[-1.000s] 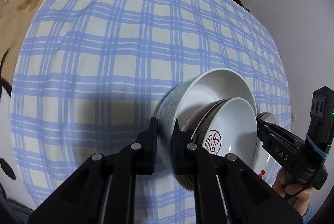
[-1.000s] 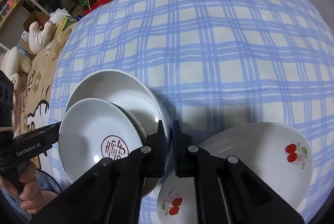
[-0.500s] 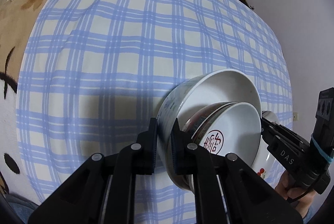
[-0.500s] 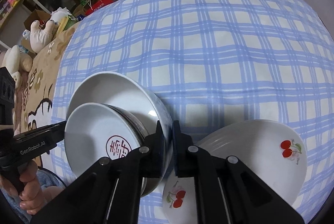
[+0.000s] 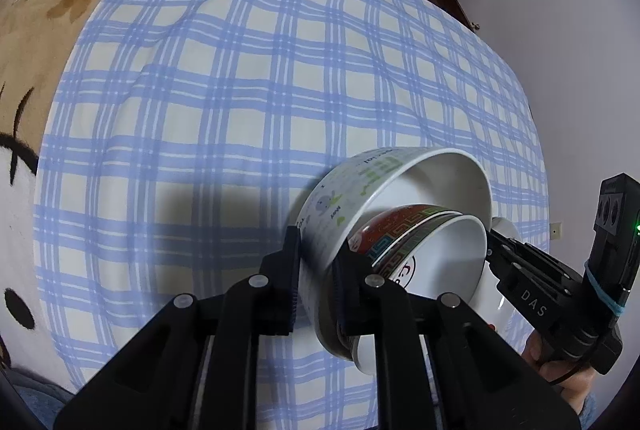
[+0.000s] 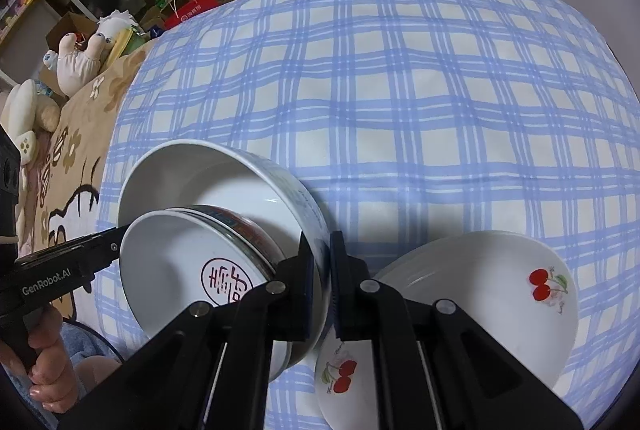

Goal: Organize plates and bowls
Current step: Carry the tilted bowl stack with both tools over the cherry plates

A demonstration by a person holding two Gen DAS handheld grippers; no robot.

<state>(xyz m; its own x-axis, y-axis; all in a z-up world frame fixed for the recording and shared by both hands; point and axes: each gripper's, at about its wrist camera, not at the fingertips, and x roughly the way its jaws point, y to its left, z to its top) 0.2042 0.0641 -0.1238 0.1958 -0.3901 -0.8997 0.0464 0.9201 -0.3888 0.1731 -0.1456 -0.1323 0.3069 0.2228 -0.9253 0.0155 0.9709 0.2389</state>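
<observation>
Checked cloth (image 5: 224, 117), left tongs (image 5: 318, 270) opening astride bowl (image 5: 360, 197)

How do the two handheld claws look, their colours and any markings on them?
Both are matte black plastic with silver round screws on the finger arms. The left claw body shows white "GenRobot.AI" lettering in the right wrist view. The right claw shows "DAS" lettering, a blue elastic band and a green light in the left wrist view.
</observation>
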